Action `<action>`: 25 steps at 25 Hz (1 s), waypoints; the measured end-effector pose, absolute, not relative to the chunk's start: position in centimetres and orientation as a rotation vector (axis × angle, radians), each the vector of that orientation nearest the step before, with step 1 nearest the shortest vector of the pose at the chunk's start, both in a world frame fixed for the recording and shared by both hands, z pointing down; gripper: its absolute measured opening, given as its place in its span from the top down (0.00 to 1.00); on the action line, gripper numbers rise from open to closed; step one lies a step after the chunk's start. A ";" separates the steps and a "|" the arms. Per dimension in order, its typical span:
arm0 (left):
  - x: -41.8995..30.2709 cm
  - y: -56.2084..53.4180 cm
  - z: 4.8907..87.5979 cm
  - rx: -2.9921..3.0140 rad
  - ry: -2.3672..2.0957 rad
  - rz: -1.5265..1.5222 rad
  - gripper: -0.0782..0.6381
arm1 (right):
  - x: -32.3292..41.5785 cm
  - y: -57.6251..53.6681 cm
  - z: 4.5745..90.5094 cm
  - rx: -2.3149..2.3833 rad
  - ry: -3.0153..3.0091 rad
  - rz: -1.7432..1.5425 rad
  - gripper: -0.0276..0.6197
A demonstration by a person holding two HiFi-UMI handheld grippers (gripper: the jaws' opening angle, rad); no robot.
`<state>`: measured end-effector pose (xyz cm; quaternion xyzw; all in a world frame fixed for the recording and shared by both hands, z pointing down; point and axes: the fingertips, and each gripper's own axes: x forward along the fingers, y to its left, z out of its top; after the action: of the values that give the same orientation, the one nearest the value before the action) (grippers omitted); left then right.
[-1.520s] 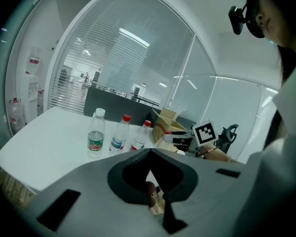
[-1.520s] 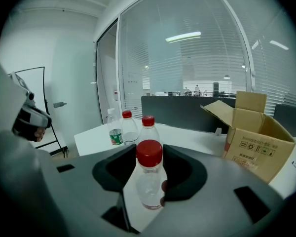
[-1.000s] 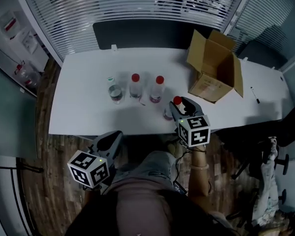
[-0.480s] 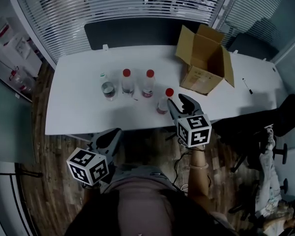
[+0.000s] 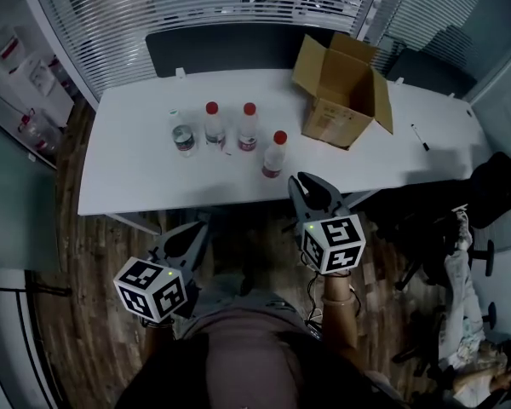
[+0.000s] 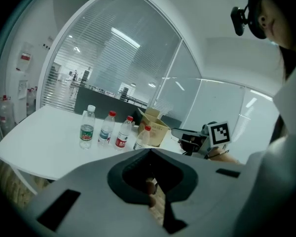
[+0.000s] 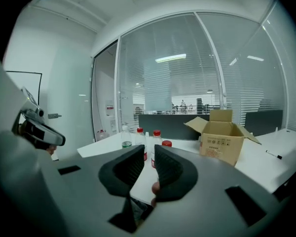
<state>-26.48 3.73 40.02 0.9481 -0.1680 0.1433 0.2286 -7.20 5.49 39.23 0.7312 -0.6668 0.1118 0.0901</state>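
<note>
A clear red-capped bottle (image 5: 274, 154) stands alone on the white table (image 5: 136, 177), nearest its front edge. My right gripper (image 5: 310, 189) hangs just off that edge, a short way back from the bottle, open by a narrow gap and empty (image 7: 149, 149). Only the bottle's cap (image 7: 166, 143) shows over the right gripper's jaws. My left gripper (image 5: 192, 235) is held low over the wooden floor, short of the table, its jaws shut on nothing (image 6: 150, 151). Three more bottles stand in a row behind: one white-capped (image 5: 180, 134), two red-capped (image 5: 211, 124) (image 5: 248, 128).
An open cardboard box (image 5: 341, 92) stands on the table's right half, with a pen (image 5: 417, 137) lying beyond it. A dark partition runs behind the table, and glass walls with blinds enclose the room. An office chair (image 5: 460, 245) stands at the right.
My right gripper has let go of the red-capped bottle and drawn back off the table edge; its jaws have narrowed. The bottle now stands free. The left gripper stays low and shut.
</note>
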 end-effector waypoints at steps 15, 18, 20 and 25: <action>-27.2 8.1 39.0 2.630 -0.463 0.409 0.88 | -11.9 11.9 38.1 2.136 -2.011 0.302 0.89; -27.6 8.8 38.9 2.632 -0.463 0.408 0.88 | -12.7 12.8 38.4 2.134 -2.013 0.311 0.90; -27.8 9.1 38.8 2.634 -0.469 0.404 0.88 | -13.1 13.2 38.5 2.133 -2.013 0.312 0.90; -28.6 10.5 39.0 2.635 -0.472 0.394 0.88 | -14.1 14.8 39.0 2.136 -2.010 0.320 0.90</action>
<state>-28.61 10.45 38.98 0.9508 -0.1703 0.1423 0.2162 -14.11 14.83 39.01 0.7207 -0.6781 0.1078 0.0956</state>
